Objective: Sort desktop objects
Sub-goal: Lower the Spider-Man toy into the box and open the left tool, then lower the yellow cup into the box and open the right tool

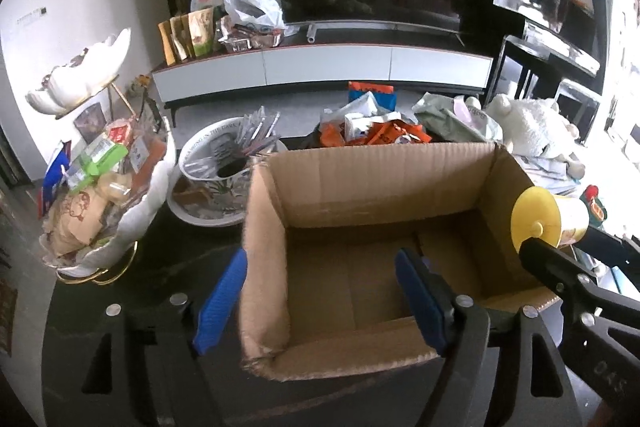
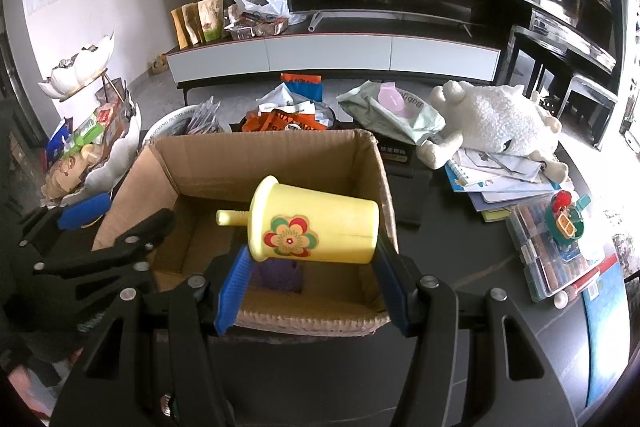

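An open cardboard box (image 1: 384,183) stands on the dark table; it also shows in the right wrist view (image 2: 256,159). My right gripper (image 2: 312,287) is shut on a yellow toy cup (image 2: 320,227) with a flower print and a lid with a spout, held on its side above the box's near right part. The cup also shows at the right of the left wrist view (image 1: 548,223). My left gripper (image 1: 320,303) is open and straddles the box's near left wall, one finger outside and one inside. The box floor looks bare apart from a dark purple patch (image 2: 280,277).
A white bowl of snacks (image 1: 104,195) and a round bowl with packets (image 1: 216,179) stand left of the box. Behind it lie orange packets (image 2: 288,123) and a wipes pack (image 2: 392,111). A plush sheep (image 2: 496,123), books (image 2: 496,183) and a clear case (image 2: 552,247) are on the right.
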Tool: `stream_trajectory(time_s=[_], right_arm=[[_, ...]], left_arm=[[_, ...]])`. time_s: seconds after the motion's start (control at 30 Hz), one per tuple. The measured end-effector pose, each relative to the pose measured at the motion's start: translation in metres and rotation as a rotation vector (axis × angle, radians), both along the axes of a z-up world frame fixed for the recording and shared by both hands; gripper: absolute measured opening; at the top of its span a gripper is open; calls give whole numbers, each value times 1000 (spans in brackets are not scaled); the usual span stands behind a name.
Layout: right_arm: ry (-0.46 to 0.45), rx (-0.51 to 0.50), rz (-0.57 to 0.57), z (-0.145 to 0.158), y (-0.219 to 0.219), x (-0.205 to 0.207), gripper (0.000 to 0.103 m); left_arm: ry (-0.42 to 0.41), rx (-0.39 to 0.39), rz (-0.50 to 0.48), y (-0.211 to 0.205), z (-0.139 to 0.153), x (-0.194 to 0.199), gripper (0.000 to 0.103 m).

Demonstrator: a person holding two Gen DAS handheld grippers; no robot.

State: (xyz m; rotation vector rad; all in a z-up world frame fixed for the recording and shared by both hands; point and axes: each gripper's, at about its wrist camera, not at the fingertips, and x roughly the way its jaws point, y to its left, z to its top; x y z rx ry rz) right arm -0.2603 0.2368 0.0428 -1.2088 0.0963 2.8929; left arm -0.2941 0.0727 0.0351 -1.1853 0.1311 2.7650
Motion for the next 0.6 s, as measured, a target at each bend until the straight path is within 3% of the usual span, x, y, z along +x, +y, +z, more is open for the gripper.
stream_trajectory(time_s=[0.23, 0.6], right_arm=[[1, -1, 4, 2, -1, 0, 55], [-8, 5, 6, 0, -3, -1, 55]], left_arm=[[39, 22, 24, -19, 13, 9, 102], [52, 54, 73, -43, 19, 15, 102]])
